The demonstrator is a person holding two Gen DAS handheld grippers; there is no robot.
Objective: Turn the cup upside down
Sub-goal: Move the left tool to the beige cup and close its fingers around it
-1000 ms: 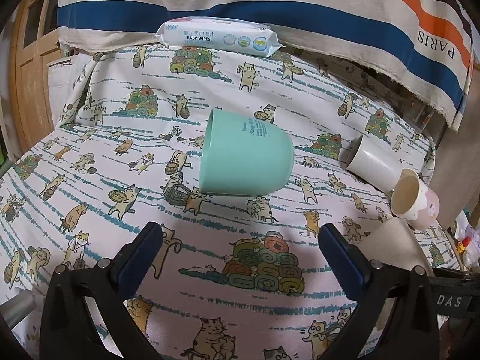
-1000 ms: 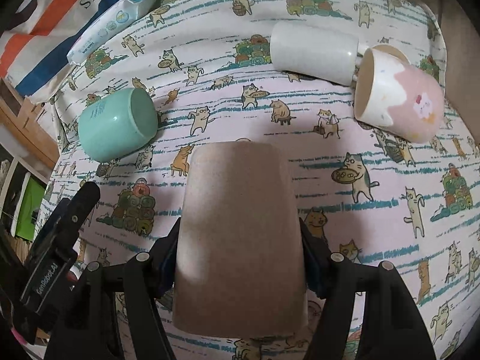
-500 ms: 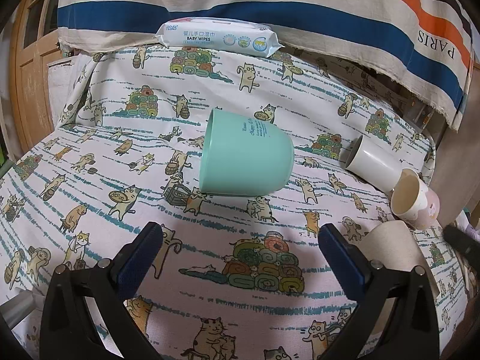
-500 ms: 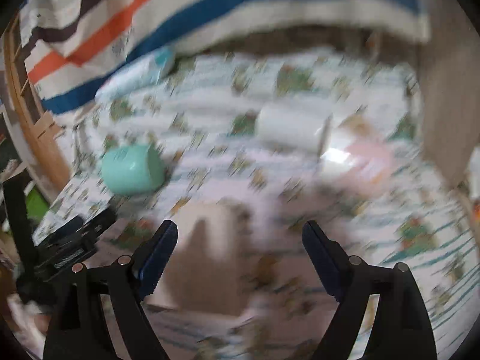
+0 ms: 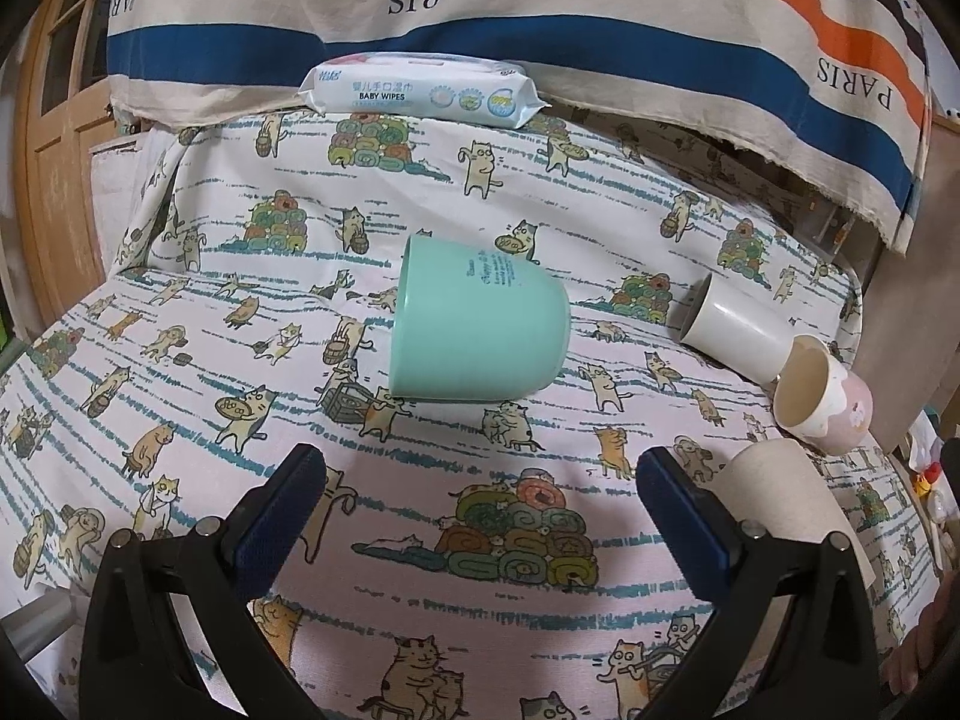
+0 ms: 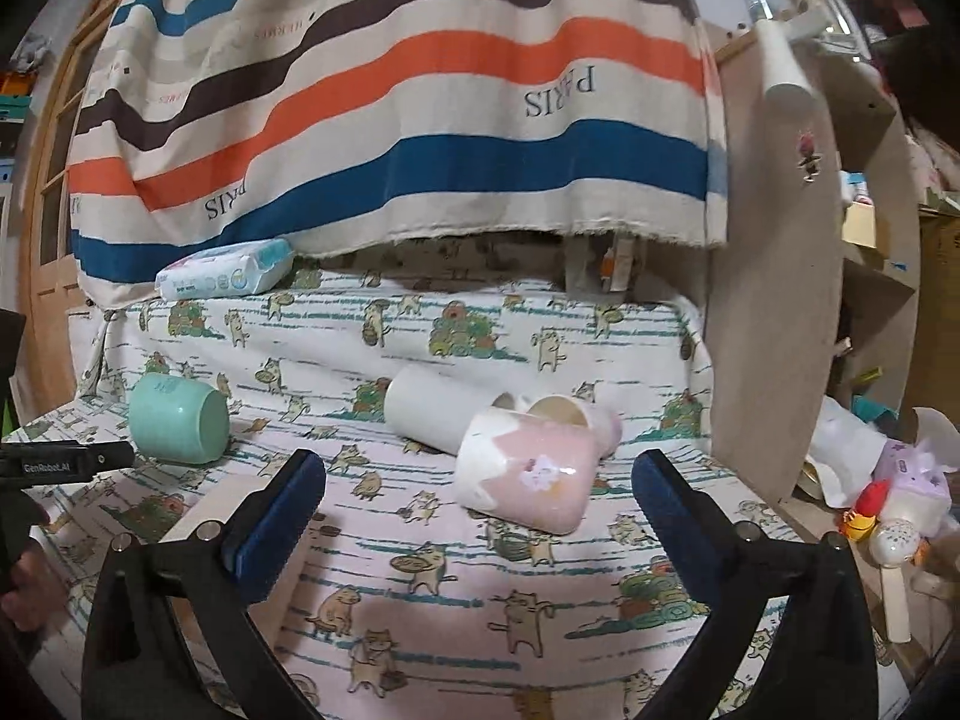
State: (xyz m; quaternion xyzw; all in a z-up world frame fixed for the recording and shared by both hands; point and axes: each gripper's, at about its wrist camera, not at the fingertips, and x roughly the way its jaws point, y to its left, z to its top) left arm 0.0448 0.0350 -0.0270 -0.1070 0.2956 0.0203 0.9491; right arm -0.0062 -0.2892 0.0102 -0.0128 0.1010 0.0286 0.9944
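A mint green cup [image 5: 477, 327] lies on its side on the cat-print cloth, mouth to the left; it also shows in the right wrist view [image 6: 179, 423]. My left gripper [image 5: 480, 507] is open and empty, just short of it. A beige cup [image 5: 780, 495] stands upside down at the right; only a sliver of it [image 6: 195, 519] shows behind my right gripper's left finger. My right gripper [image 6: 479, 510] is open and empty, facing a pink and white cup [image 6: 528, 474] on its side. A white cup [image 6: 438, 414] lies on its side behind it.
A pack of baby wipes [image 5: 420, 90] lies at the back under a striped hanging cloth [image 6: 390, 120]. A wooden shelf panel [image 6: 774, 300] stands at the right with toys [image 6: 888, 510] beside it. A wooden door [image 5: 54, 120] is at the left.
My right gripper has let go of the beige cup, opened and pulled back and up, turning toward the pink cup. The beige cup stands upside down. The left gripper has not moved.
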